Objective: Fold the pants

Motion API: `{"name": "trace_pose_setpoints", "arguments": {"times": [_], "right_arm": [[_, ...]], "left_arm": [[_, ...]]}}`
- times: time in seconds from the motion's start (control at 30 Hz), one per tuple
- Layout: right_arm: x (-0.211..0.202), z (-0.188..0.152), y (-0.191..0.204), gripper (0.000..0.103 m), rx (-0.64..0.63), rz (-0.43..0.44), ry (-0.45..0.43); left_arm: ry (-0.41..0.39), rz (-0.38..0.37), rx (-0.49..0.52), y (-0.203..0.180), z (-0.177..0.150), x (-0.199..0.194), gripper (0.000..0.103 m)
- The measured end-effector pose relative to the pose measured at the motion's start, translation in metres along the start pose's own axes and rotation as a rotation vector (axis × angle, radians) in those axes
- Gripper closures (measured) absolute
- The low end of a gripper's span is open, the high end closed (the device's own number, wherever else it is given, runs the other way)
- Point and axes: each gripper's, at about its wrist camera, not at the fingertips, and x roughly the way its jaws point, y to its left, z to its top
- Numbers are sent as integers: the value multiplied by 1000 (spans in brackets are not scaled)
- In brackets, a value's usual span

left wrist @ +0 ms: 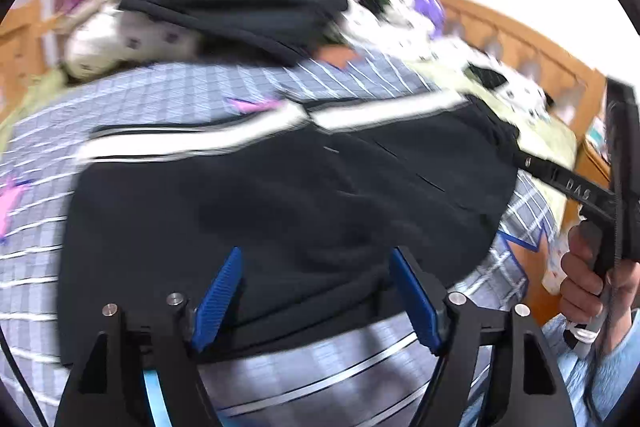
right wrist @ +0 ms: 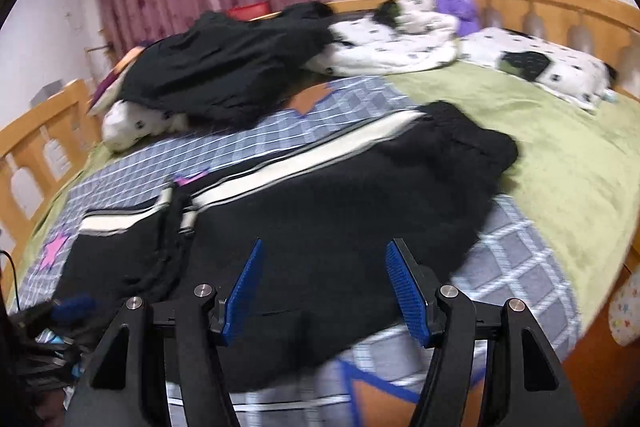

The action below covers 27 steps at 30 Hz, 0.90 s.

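Both jaws are standing wide and empty, left gripper [left wrist: 316,291] and right gripper [right wrist: 324,287] hovering over the soft, light black pants [right wrist: 320,195] I'm folding mid-bed [right wrist: 560,147]; I'm eyeing the waistband corners.

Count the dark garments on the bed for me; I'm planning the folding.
2. The striped pants lie spread near the front; a black heap sits at the far side over a white blanket. More could be buried underneath.

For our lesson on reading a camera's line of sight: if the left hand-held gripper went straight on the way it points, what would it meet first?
Most likely the black pants lying on the checked blanket. The left hand-held gripper is open with nothing between its pads, though blur leaves depth uncertain.
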Motion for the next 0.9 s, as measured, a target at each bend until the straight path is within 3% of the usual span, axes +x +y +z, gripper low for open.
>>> {"name": "trace_pose_setpoints", "arguments": {"times": [0.17, 0.23, 0.4, 0.47, 0.5, 0.57, 0.63, 0.77, 0.9], "right_arm": [[15, -4, 57, 40, -80, 181, 78], [21, -7, 78, 40, -106, 237, 106], [36, -20, 122, 43, -213, 261, 152], [47, -27, 134, 53, -258, 241, 195], [53, -31, 139, 69, -275, 230, 218], [57, -38, 144, 77, -303, 226, 236], [49, -39, 145, 84, -351, 212, 179], [22, -29, 120, 85, -240, 306, 111], [41, -51, 117, 82, -289, 241, 258]], "left_arm": [[24, 195, -110, 83, -20, -23, 27], [44, 222, -165, 110, -32, -26, 27], [74, 143, -275, 155, -60, -39, 27], [105, 111, -252, 156, -69, -39, 27], [120, 105, -238, 156, -71, -36, 27], [125, 126, -221, 154, -75, -34, 27], [102, 145, -230, 155, -77, -38, 27], [100, 152, -256, 158, -75, -37, 27], [111, 161, -211, 156, -74, -32, 27]]}}
